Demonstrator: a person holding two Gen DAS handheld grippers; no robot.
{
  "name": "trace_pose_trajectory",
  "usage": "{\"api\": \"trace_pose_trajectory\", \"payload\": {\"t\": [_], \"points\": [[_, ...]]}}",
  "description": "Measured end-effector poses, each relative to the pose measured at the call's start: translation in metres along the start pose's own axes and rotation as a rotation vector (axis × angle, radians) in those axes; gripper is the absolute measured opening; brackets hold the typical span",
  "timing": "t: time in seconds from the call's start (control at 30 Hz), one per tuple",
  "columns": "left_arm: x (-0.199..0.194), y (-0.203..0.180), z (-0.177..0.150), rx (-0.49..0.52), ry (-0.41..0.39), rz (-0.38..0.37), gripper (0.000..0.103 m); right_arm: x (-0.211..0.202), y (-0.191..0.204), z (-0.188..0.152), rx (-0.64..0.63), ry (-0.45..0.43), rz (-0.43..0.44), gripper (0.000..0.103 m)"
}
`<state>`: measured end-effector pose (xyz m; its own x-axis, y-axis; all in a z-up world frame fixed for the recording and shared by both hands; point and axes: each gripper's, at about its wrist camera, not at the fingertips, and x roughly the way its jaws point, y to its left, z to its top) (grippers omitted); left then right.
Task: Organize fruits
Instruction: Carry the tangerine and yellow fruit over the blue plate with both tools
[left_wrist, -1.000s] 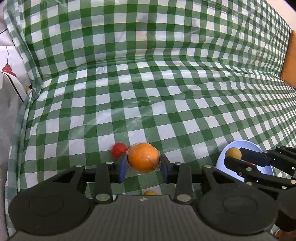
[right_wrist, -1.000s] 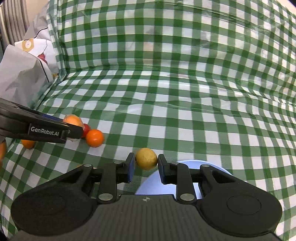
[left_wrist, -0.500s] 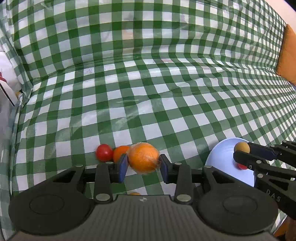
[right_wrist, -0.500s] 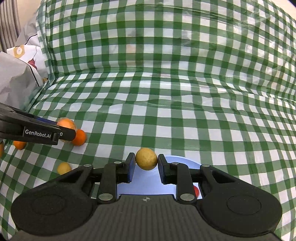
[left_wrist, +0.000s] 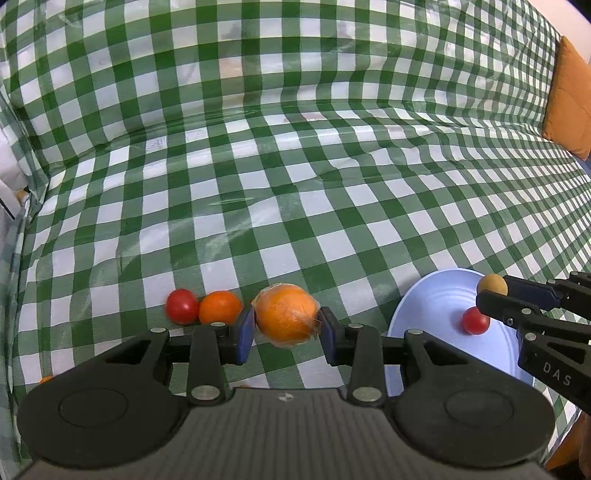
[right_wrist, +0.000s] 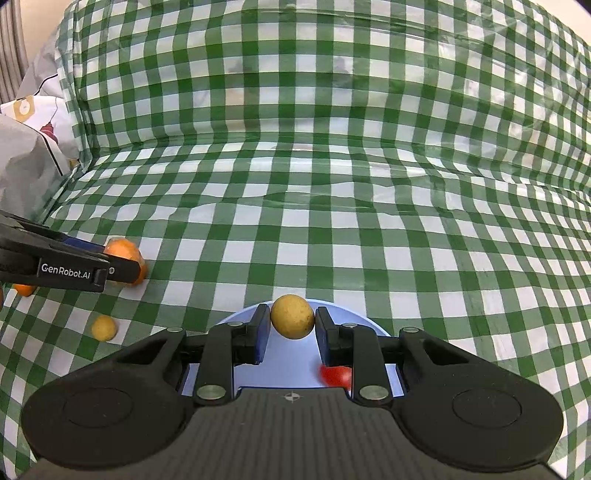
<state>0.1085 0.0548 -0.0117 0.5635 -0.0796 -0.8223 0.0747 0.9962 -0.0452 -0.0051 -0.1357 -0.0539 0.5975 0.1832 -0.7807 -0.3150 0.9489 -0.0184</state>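
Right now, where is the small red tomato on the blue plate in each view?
Left wrist: red tomato at right, on the blue plate, below the right gripper.
Right wrist: low, right of centre, partly behind a finger.
Shared landmark: the yellow fruit held above the plate.

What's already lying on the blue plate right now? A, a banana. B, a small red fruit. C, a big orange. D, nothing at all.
B: a small red fruit lies on the blue plate; the yellow fruit above it is gripped in the right tool.
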Motion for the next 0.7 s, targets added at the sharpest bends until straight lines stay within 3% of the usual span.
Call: {"api": "trace_pose_trajectory", "payload": {"t": [0.7], "points": [[0.0,-0.011,0.0,0.032,-0.016,-0.049,0.041,0.0,-0.002,-0.001,0.016,0.002,-0.016,0.028]]}}
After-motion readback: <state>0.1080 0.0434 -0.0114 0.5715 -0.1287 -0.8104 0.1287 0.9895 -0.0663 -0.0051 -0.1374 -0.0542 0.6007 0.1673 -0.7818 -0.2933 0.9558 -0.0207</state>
